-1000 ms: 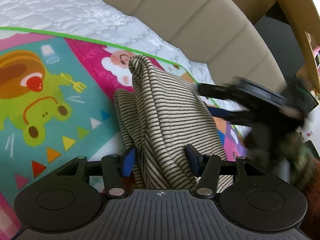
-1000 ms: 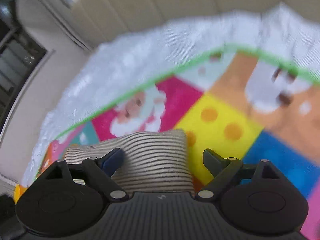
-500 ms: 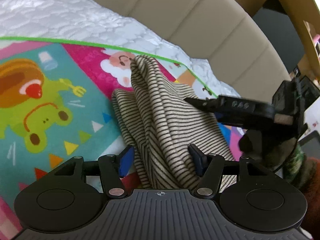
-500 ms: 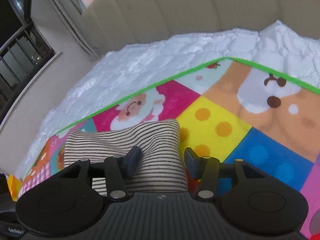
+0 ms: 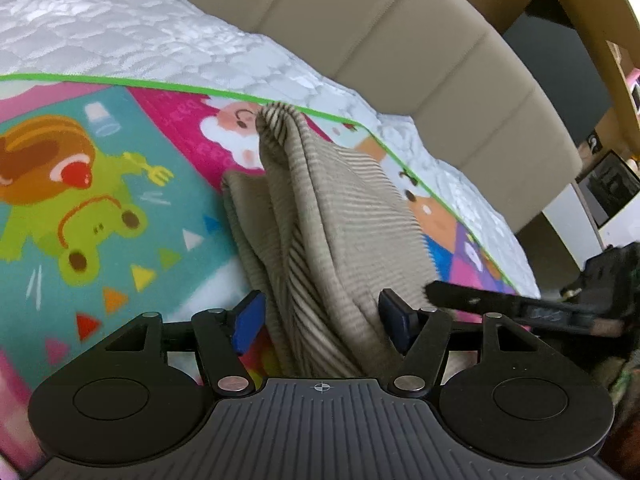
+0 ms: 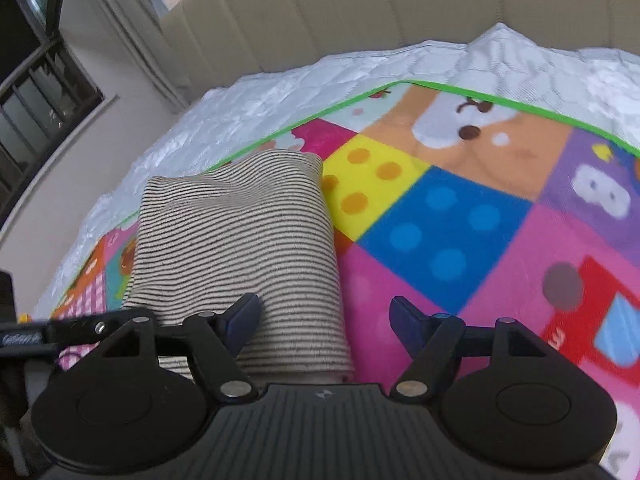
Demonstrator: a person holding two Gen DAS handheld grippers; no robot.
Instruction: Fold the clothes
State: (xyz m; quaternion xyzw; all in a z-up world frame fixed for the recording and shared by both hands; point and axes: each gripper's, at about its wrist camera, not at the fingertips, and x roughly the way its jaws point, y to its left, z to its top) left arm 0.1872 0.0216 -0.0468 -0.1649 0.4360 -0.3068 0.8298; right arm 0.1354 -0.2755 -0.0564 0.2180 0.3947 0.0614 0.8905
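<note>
Right wrist: right hand-held gripper [image 6: 324, 320] angled down, jaws opening over striped garment [image 6: 236, 248].

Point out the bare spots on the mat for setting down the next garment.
Free: the blue and pink squares right of the striped garment, and the frog panel on its other side. Crowded: around the garment, where both hand-held grippers sit.

1. Both views are bright, with soft, even daylight and no hard shadows.
2. Strong fisheye warp: the headboard [image 5: 400, 52] and the mat's green edge bow, and the corners vignette black.
3. Left wrist view: the striped garment [image 5: 332, 240] is motion-smeared, its stripes washed out; the mat [image 5: 100, 200] is slightly soft.
4. Right wrist view: stripes are sharper, and the mat blurs toward the right edge.
5. Mild glare on the white quilt [image 6: 280, 92].
</note>
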